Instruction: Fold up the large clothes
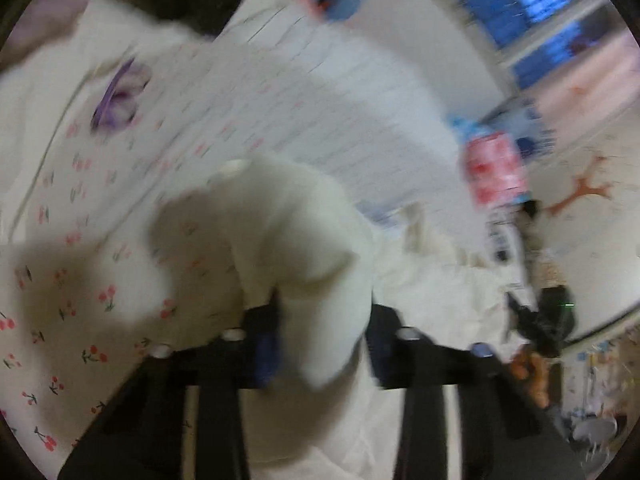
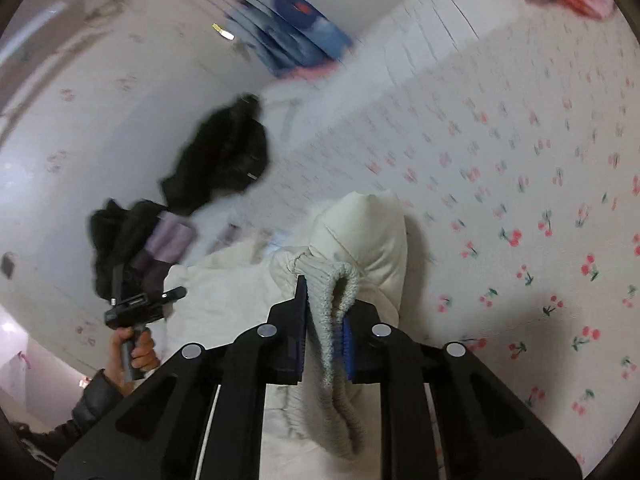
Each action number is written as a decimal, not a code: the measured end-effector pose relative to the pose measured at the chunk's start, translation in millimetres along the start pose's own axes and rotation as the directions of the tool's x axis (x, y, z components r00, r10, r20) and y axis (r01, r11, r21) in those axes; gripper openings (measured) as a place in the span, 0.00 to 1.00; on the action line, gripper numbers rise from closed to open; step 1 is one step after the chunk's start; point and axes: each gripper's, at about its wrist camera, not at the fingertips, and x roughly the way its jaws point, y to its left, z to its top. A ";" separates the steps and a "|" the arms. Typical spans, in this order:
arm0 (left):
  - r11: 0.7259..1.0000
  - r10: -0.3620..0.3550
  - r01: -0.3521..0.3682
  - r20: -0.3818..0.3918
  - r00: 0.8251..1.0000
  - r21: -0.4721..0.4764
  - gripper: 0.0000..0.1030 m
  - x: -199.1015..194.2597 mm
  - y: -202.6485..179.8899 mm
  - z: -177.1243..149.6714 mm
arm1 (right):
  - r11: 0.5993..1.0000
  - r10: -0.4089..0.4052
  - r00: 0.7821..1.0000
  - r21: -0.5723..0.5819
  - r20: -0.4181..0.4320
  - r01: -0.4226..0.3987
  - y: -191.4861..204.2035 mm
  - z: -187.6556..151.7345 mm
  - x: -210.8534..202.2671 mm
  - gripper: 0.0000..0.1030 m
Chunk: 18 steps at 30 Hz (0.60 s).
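Observation:
A white padded jacket lies bunched on a cherry-print bedsheet [image 2: 520,168]. In the left wrist view my left gripper [image 1: 324,344] is shut on a puffy fold of the jacket [image 1: 280,236], which bulges up between and past the fingers. The picture is blurred. In the right wrist view my right gripper [image 2: 326,332] is shut on the sleeve's grey-white ribbed cuff [image 2: 332,296]. The padded sleeve [image 2: 360,224] stands up just beyond the cuff. The rest of the jacket [image 2: 224,292] spreads to the left.
Black clothes [image 2: 224,156] and a lilac piece [image 2: 168,240] lie at the left on the bed. A hand [image 2: 136,350] holds the other tool there. Blue bedding [image 2: 296,44] lies at the far edge. A red patterned pack [image 1: 494,168] and a purple cloth [image 1: 118,100] are nearby.

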 end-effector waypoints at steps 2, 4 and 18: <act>0.998 -0.014 0.011 0.054 0.998 0.056 0.25 -22.2 -23.0 2.0 | 0.998 0.031 0.999 -0.047 0.020 -0.030 22.7 3.0 -18.6 0.12; 0.994 -0.051 0.042 0.098 0.994 0.098 0.25 -40.2 -42.9 2.4 | 0.993 0.059 0.997 -0.101 0.058 -0.053 49.6 7.9 -41.8 0.09; 0.990 0.123 -0.129 -0.096 0.988 -0.051 0.40 31.2 33.7 -8.3 | 0.988 -0.130 0.989 0.079 -0.073 0.135 -35.8 2.6 -20.9 0.56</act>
